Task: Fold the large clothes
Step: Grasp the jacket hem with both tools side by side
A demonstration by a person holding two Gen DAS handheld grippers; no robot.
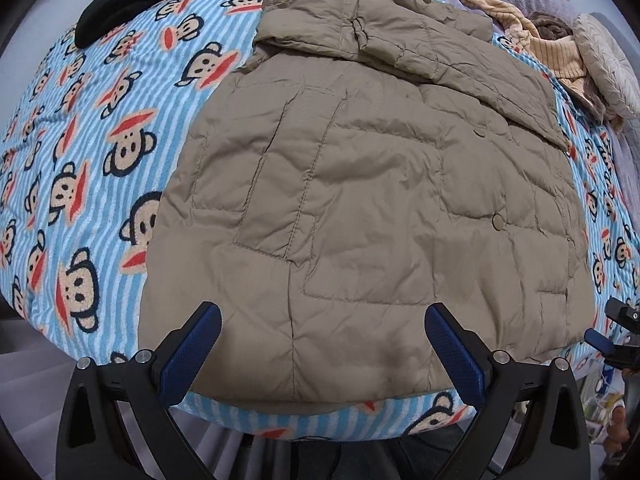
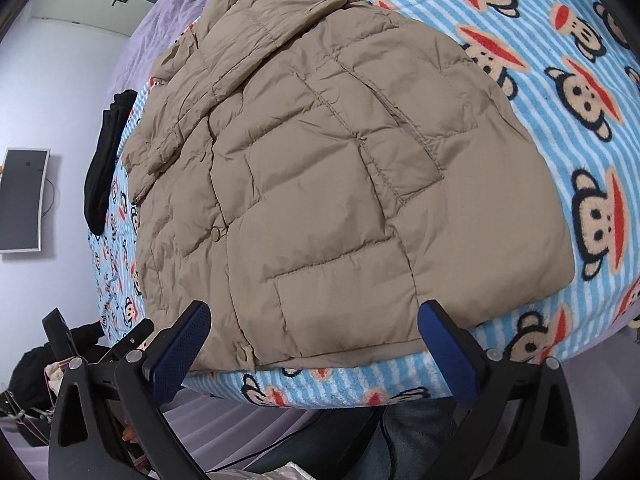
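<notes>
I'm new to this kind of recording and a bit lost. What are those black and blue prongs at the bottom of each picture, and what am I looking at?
They are two-finger grippers that a person holds, one in each hand; there is no robot arm. Each picture comes from a fisheye camera on one gripper, looking along its fingers. The first shows the left gripper, the second the right gripper. Both stand open and hold nothing. Beneath them lies a tan padded jacket, spread on a blue striped blanket with cartoon monkey faces. Other clothes lie at the far corner.
</notes>
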